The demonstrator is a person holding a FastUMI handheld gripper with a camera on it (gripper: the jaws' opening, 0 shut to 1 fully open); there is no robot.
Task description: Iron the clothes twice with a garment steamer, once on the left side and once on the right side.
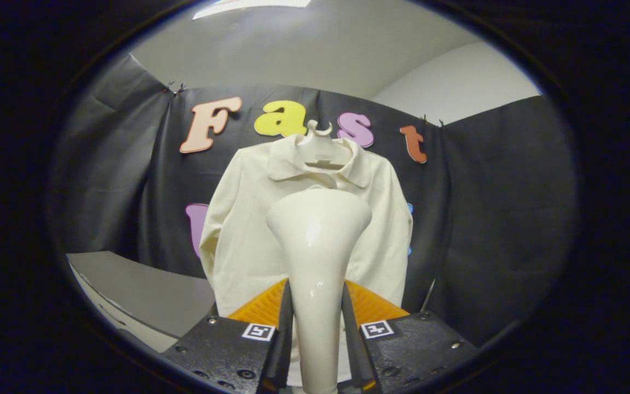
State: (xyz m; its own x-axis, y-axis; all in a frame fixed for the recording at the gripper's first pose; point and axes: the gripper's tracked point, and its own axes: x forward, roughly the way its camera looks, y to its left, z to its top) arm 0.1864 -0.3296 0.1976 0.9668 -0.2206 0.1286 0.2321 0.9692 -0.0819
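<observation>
Glossy cream plastic fills my tongs (316, 323): both fingers pinch the garment steamer (318, 246) by its neck. Its long axis runs straight ahead, flared head facing the cream collared shirt (238, 241) hanging just beyond on a white hanger (320, 148). I see a grey tabletop (145, 295) leftward.

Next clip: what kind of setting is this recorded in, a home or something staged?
Likely a staged recording booth, not a home. Black cloth is clipped up as walls below a plain white ceiling, and one cream shirt hangs against it. The tool is shut on a garment steamer.
</observation>
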